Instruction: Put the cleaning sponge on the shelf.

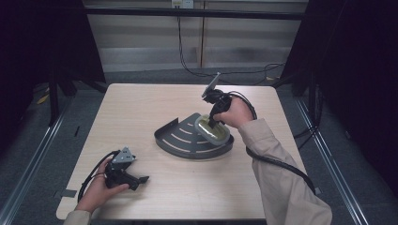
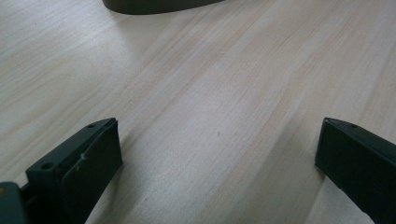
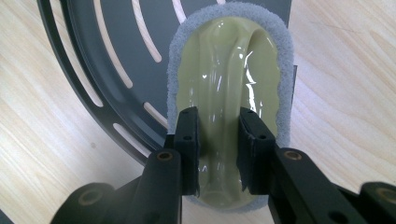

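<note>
A dark quarter-round slotted rack (image 1: pixel 180 138) lies at the table's middle. On its right part rests an oval scrubber (image 1: pixel 212 130) with a pale green glossy handle and a grey pad rim (image 3: pixel 175 56). My right gripper (image 1: pixel 212 123) points down onto it, and in the right gripper view its jaws are shut on the handle's raised ridge (image 3: pixel 219 107). My left gripper (image 1: pixel 141 180) rests low at the table's front left, held by a hand. Its jaws stand wide apart over bare wood (image 2: pixel 219 135), nothing between them.
The wooden table (image 1: pixel 141 103) has its front edge just below the left hand. The rack's edge (image 2: pixel 154 5) shows at the top of the left gripper view. Cables trail from both grippers, and dark frame rails flank the table.
</note>
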`<state>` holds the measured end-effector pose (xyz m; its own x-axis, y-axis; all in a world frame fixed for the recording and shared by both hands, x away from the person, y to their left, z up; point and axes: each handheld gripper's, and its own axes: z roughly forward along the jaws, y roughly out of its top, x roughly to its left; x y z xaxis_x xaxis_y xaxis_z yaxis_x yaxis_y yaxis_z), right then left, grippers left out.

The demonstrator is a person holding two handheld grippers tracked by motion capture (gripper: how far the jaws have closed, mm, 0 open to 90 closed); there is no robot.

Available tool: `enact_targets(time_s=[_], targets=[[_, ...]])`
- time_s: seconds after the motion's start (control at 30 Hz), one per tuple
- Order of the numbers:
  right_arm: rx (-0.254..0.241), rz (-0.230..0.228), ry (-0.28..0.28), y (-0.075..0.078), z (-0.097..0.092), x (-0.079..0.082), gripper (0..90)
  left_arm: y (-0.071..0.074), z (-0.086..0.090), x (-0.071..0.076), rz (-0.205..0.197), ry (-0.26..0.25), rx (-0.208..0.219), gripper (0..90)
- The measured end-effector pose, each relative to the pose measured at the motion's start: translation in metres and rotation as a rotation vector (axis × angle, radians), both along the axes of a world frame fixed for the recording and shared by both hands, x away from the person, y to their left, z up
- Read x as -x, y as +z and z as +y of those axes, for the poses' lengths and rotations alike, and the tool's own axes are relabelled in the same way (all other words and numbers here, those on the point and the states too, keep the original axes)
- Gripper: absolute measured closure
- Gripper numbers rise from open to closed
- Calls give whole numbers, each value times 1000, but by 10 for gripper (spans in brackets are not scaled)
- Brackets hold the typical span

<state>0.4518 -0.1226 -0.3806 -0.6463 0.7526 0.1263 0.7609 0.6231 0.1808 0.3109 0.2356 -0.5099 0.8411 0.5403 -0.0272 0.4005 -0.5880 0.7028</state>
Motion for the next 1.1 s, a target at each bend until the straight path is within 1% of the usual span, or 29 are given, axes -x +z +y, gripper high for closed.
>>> enact_targets(time_s=[0.2, 0.27, 0.33, 0.37, 0.53, 0.77, 1.03, 1.07, 1.1], targets=[[2, 2, 3, -5, 0, 0, 717, 0, 0, 0, 0, 1, -1, 1], [-5, 6, 1, -6, 1, 0, 717, 0, 0, 0, 0, 0, 0, 0], [3, 2, 7, -7, 1, -1, 716, 0, 0, 0, -1, 2, 0, 1], [-1, 2, 8, -8, 2, -1, 716, 0, 0, 0, 0, 2, -2, 0], [8, 9, -4, -11, 4, -1, 717, 0, 0, 0, -2, 2, -1, 0], [20, 3, 7, -15, 7, -1, 717, 0, 0, 0, -2, 2, -1, 0], [17, 10, 5, -20, 6, -2, 717, 0, 0, 0, -1, 2, -1, 1], [18, 13, -3, -20, 6, -2, 716, 0, 0, 0, -1, 2, -1, 0], [18, 12, 5, -21, 5, -2, 716, 0, 0, 0, -1, 2, 0, 0]])
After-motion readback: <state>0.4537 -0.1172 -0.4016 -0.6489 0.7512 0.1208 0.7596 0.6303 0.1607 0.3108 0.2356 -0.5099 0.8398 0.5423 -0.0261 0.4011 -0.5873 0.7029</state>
